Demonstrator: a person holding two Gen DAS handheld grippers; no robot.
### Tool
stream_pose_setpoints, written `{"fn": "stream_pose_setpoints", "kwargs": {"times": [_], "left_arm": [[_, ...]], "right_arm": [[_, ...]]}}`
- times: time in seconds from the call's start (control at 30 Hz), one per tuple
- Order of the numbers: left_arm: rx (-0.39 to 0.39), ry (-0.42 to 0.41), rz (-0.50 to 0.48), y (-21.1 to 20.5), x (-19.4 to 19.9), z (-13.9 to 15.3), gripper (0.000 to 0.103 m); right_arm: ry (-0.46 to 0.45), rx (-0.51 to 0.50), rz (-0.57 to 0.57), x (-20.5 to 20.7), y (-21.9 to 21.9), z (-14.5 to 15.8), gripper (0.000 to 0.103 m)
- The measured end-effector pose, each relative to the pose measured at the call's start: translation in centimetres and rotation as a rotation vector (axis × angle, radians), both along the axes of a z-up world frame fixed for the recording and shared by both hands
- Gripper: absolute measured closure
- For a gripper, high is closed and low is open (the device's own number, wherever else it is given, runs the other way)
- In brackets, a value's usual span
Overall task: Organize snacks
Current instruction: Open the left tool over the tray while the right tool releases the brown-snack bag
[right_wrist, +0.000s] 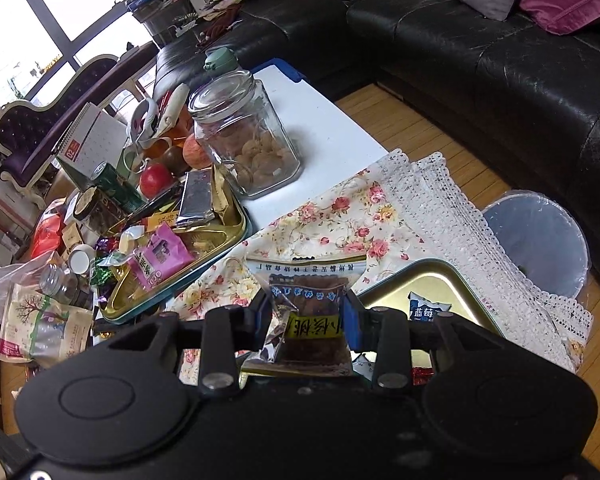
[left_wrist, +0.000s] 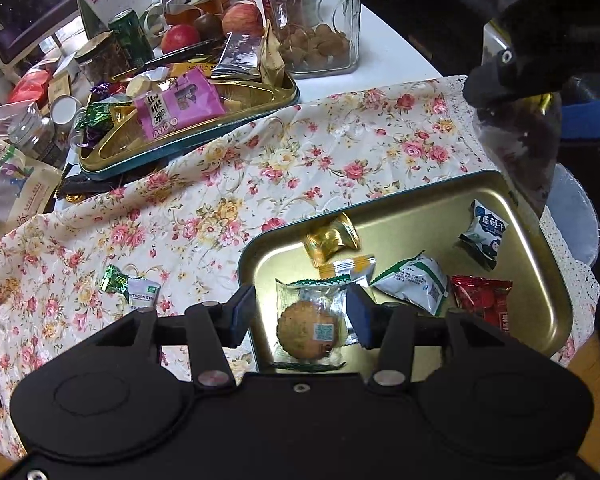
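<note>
A clear-wrapped round cookie packet lies in the near left corner of the gold tray. My left gripper hovers over it, open, with a pad on each side and a gap on the left. In the tray are also a gold candy, a green-white packet, a blue-white packet and a red packet. My right gripper is shut on a dark walnut snack packet with a yellow label. It hangs above the tray's far right rim, under the right gripper.
A green candy and a hawthorn strip packet lie on the floral cloth. A second tin full of snacks stands at the back left, a glass jar behind it. Beside the table stand a lined bin and a black sofa.
</note>
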State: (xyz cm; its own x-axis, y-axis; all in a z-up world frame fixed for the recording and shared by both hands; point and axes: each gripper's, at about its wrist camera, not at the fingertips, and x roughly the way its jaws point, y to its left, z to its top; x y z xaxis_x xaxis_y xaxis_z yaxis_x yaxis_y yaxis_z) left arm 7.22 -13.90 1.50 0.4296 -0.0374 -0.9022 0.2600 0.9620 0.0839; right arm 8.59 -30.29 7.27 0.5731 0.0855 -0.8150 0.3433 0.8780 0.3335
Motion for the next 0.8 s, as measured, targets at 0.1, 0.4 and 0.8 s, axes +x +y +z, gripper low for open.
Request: {"fn": "stream_pose_setpoints", "kwargs": {"times": [0.1, 0.4, 0.8], "left_arm": [[-0.009, 0.008, 0.02, 0.5, 0.1, -0.1, 0.047], [-0.009, 0.027, 0.06, 1.6, 0.4, -0.6, 0.047], [-0.002, 0.036, 0.067, 1.7, 0.3, -0.9, 0.047]], "right_arm": [[0.02, -0.016, 0.012, 0.2, 0.2, -0.4, 0.064], [0.086, -0.027, 0.007, 0.8, 0.2, -1.3, 0.059], [0.078, -0.016, 0.003, 0.7, 0.3, -1.0, 0.054]]}}
